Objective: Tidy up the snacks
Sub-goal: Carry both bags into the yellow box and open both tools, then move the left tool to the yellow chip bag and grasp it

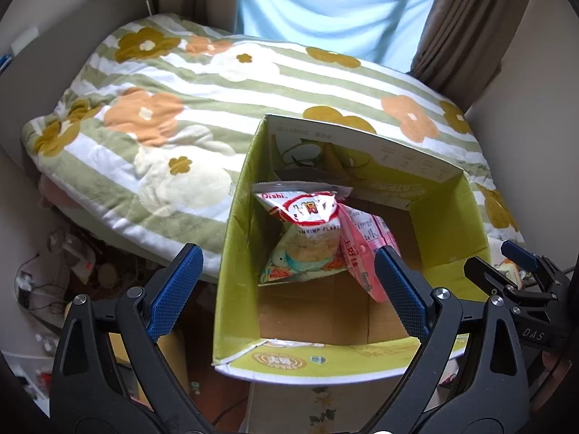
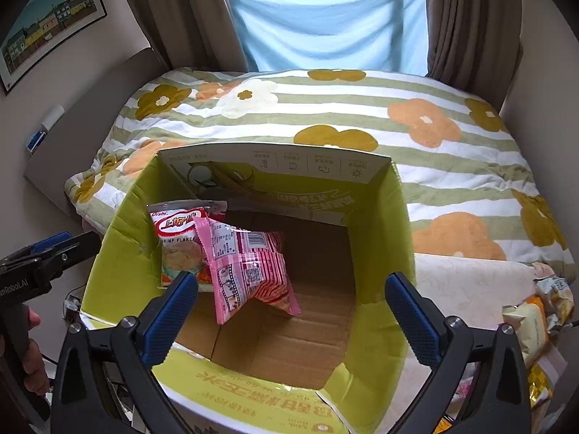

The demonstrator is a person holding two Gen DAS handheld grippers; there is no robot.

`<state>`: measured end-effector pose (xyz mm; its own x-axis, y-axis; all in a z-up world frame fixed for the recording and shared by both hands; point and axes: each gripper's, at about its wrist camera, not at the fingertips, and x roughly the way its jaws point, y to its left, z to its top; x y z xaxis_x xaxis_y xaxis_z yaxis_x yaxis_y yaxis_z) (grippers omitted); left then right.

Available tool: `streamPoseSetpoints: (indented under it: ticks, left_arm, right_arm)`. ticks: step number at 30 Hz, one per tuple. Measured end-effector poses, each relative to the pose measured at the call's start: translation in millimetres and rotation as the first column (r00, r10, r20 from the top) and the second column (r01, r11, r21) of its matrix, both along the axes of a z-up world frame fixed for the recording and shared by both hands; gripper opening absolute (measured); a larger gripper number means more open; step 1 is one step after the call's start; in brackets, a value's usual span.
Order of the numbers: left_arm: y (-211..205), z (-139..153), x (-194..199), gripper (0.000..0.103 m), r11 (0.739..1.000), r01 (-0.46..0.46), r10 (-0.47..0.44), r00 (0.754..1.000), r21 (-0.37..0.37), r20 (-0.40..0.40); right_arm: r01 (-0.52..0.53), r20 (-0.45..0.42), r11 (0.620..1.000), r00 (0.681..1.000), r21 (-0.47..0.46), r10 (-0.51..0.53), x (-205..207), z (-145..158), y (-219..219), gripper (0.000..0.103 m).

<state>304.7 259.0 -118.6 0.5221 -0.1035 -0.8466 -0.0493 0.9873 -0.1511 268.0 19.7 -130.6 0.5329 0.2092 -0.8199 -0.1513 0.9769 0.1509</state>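
An open green cardboard box (image 1: 239, 238) (image 2: 391, 238) stands in front of the bed. Inside it lean a white and red Oishi shrimp flakes bag (image 1: 307, 231) (image 2: 179, 238) and a pink snack bag (image 1: 365, 249) (image 2: 249, 267), side by side at the box's left. My left gripper (image 1: 289, 289) is open and empty above the box's near edge. My right gripper (image 2: 293, 318) is open and empty above the box opening. More snack bags (image 2: 532, 322) lie to the right of the box.
A bed with a striped flower quilt (image 1: 224, 90) (image 2: 362, 108) lies behind the box. Curtains and a blue sheet (image 2: 325, 21) hang at the window. Cluttered cables and small items (image 1: 58, 275) cover the floor at left. The other gripper shows at each view's edge (image 1: 521, 271) (image 2: 43, 256).
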Motion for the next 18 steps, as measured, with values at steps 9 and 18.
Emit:
streamPoseSetpoints:
  ticks: [9,18]
  left_arm:
    - [-16.3,17.2,-50.0,0.095,1.000,-0.005,0.006,0.999,-0.008,0.048]
    - [-58.8,35.7,-137.3,0.095,0.999,-0.053,0.053,0.992,-0.002,0.118]
  right_arm:
    - [-0.011,0.085,1.000,0.996,-0.008,0.012,-42.6,25.0,-6.0,0.103]
    - [0.024,0.199,0.999,0.979,0.040,-0.032,-129.7,48.6,-63.4,0.103]
